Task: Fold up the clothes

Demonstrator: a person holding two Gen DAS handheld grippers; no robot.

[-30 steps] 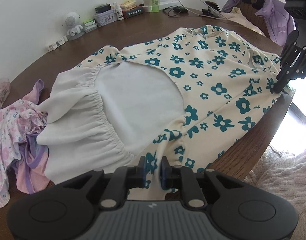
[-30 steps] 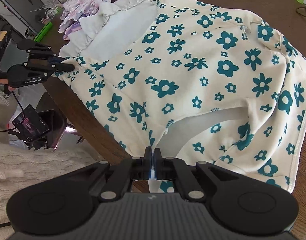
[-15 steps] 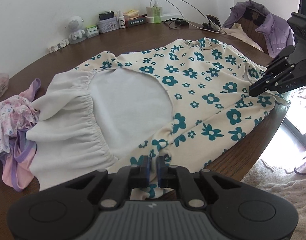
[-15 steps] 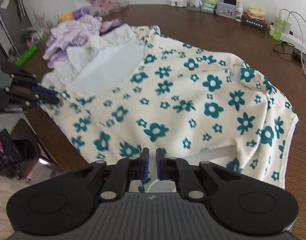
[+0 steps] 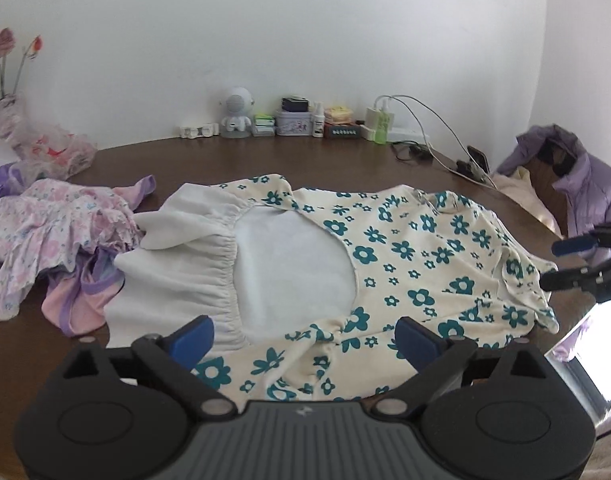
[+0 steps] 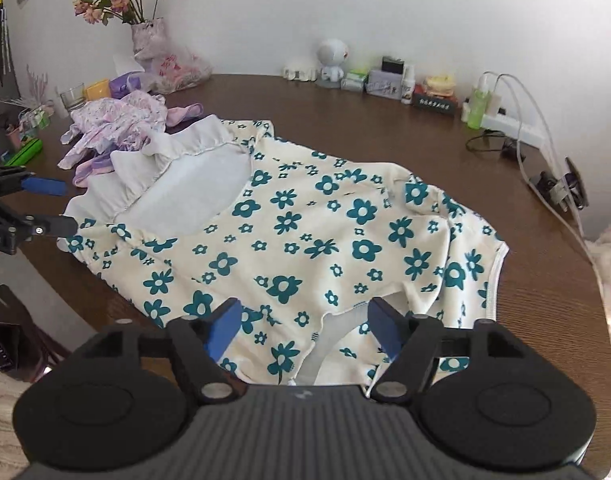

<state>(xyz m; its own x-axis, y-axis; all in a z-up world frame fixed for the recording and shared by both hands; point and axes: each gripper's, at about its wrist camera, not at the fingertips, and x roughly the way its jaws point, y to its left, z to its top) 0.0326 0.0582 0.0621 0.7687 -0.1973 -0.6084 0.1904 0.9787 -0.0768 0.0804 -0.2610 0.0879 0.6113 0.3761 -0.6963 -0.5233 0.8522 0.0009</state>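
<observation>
While the cream cotton garment with teal flowers (image 6: 289,236) is lying spread on the brown wooden bench (image 6: 385,136), both tongs, left (image 5: 305,336) and right (image 6: 303,326), are hovering spread at its near edge, gripping nothing; a fresh pinch is likely needed.

A dark wooden table (image 6: 385,136) carries the flowered garment (image 6: 305,240) mid-frame, pink clothes (image 6: 117,128) (upper left), clutter along the wall.

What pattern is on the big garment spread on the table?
Teal flowers on cream garment; clearest in the right wrist view.
</observation>
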